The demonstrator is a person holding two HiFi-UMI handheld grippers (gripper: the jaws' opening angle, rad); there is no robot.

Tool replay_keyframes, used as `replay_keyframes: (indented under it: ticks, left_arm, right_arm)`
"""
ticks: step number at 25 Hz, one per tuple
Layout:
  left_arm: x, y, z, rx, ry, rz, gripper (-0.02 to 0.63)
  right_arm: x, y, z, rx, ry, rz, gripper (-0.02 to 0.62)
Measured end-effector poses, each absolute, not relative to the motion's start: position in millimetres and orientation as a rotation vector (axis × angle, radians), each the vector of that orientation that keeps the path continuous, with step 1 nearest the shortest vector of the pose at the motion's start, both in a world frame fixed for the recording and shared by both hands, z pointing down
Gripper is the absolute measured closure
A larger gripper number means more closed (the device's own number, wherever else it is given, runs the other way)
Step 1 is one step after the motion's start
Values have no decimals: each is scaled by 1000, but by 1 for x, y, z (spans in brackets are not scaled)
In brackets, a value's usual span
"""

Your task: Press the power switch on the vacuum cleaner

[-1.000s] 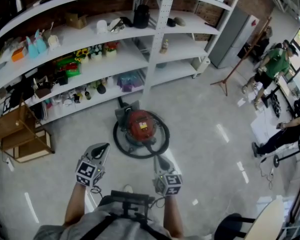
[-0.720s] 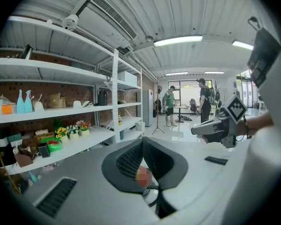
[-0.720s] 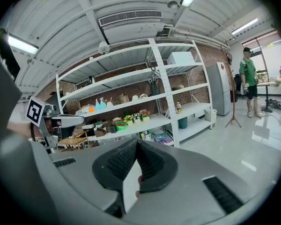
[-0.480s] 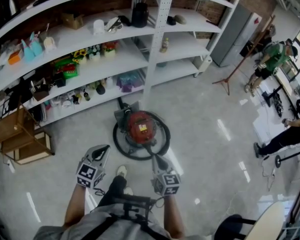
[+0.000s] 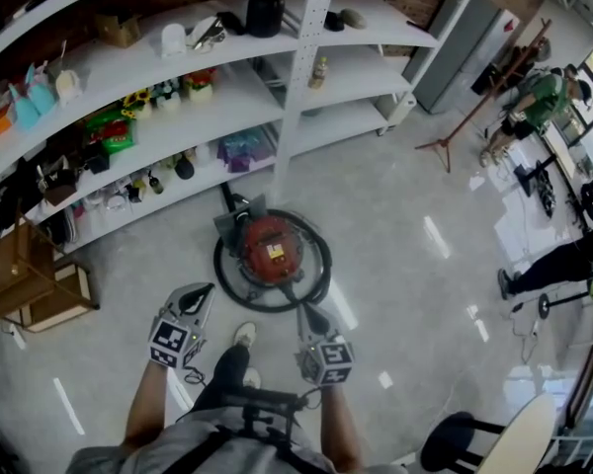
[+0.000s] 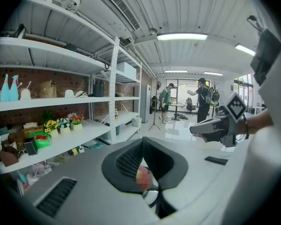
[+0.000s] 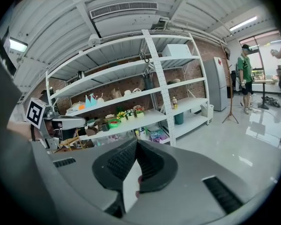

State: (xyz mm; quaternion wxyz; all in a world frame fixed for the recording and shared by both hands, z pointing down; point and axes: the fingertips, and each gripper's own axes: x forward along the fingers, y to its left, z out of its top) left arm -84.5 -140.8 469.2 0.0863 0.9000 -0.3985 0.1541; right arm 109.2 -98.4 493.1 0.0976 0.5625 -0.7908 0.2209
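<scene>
Head view: I am stepping forward. A shoe (image 5: 242, 336) has come into frame, so the approach is continuing and the switch is not yet pressed. The vacuum cleaner (image 5: 270, 248) is sitting on the floor (image 5: 405, 265), ahead of the left tool (image 5: 202, 290) and right tool (image 5: 306, 312), touching neither.
Left gripper view: left tool clenched, empty.
Right gripper view: right tool clenched, empty.

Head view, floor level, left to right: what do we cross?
Wooden crate → left tool → vacuum cleaner → black stool → person in black. The right tool is left out: it overlaps the vacuum cleaner.
</scene>
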Motion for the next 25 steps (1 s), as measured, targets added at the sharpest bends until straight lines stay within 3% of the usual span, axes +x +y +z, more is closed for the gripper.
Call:
replay_keyframes:
  ticks: [25]
  left_arm:
    - [-61,-234,615,2528,-966,591,600]
  right_arm:
    - [94,-193,628,1573,-2201,880,583]
